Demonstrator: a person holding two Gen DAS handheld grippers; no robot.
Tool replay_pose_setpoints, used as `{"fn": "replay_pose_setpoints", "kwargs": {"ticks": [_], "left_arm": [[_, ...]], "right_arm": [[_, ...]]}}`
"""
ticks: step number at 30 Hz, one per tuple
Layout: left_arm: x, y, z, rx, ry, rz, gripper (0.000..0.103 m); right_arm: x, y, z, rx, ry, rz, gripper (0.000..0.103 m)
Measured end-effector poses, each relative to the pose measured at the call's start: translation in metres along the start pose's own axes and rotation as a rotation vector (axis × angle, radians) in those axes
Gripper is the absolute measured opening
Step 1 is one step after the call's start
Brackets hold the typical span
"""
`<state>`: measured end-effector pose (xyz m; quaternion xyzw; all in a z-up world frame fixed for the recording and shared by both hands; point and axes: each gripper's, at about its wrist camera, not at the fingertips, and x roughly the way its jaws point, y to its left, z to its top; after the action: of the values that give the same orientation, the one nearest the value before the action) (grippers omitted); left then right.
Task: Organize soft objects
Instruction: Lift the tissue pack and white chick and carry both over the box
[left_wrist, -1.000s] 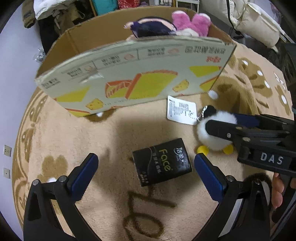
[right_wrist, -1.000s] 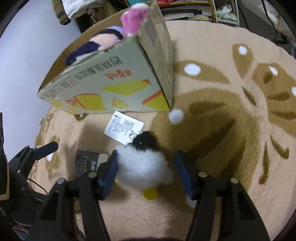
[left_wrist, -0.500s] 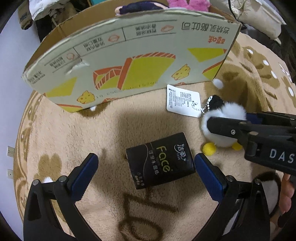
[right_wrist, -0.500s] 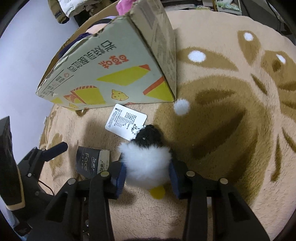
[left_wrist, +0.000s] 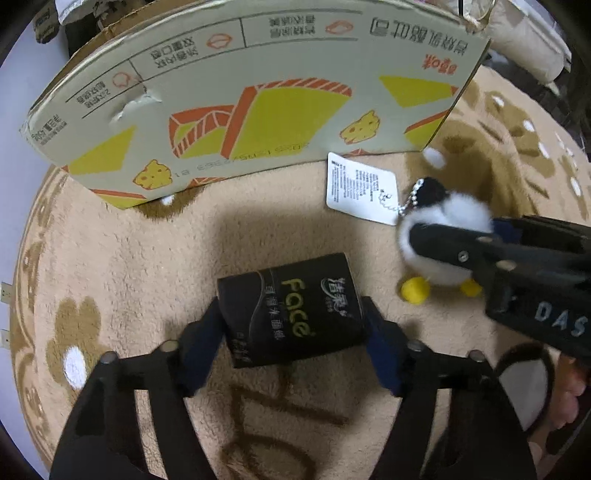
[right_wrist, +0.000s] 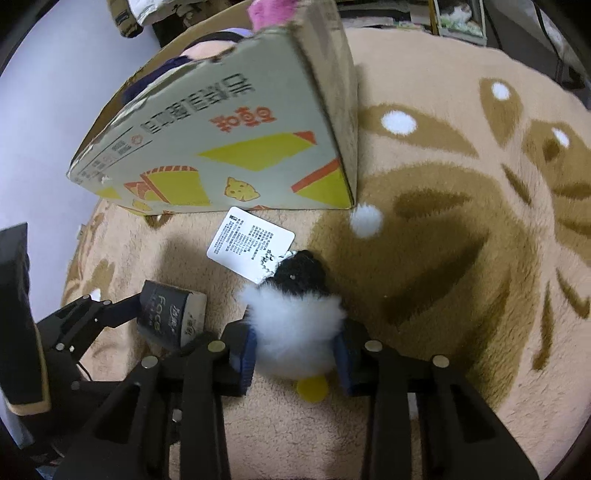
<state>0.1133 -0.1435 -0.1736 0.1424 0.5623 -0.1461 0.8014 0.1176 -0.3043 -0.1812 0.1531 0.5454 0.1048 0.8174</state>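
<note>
Two grips: both look seated, so lift next.
Left hand-held gripper (left_wrist: 291, 332): clamped on tissue pack (left_wrist: 291, 310), which lies on the rug (left_wrist: 129, 258) just in front of the box (left_wrist: 240, 92).
Right hand-held gripper (right_wrist: 293, 350): squeezing penguin toy (right_wrist: 295, 332), also on the rug.
Lift: straight up, clear the box wall.
Watch: paper tag (right_wrist: 251, 242) dangling on its chain; the pack could slip.

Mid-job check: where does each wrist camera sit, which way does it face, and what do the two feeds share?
Left wrist: rides the left tool, facing down-forward at the black tissue pack between its fingers; the right tool and a bit of hand show at right.
Right wrist: rides the right tool, facing the penguin plush it clamps; the left tool shows at left.
Shared: pack, plush, its white tag, cardboard box, rug.
</note>
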Motion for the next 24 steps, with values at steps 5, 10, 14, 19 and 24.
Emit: {"fn": "replay_pose_setpoints", "kwargs": {"ticks": [5,10,14,19,24], "left_arm": [[-0.017,0.004,-0.005,-0.018,-0.059,0.025,0.067],[-0.041,0.011,-0.008,-0.033,-0.141,0.083,0.067],[-0.065,0.024,-0.004,-0.067,-0.224,0.104,0.067],[-0.108,0.038,0.002,-0.1,-0.338,0.133,0.067],[-0.132,0.069,0.01,-0.146,-0.423,0.186,0.067]], "right_arm": [[-0.005,0.0,0.002,0.01,-0.027,0.023,0.035],[-0.018,0.003,0.004,-0.003,-0.063,0.027,0.034],[-0.037,0.011,0.009,-0.017,-0.105,0.04,0.034],[-0.068,0.024,0.018,-0.046,-0.185,0.072,0.034],[-0.102,0.033,0.025,-0.054,-0.311,0.083,0.034]]}}
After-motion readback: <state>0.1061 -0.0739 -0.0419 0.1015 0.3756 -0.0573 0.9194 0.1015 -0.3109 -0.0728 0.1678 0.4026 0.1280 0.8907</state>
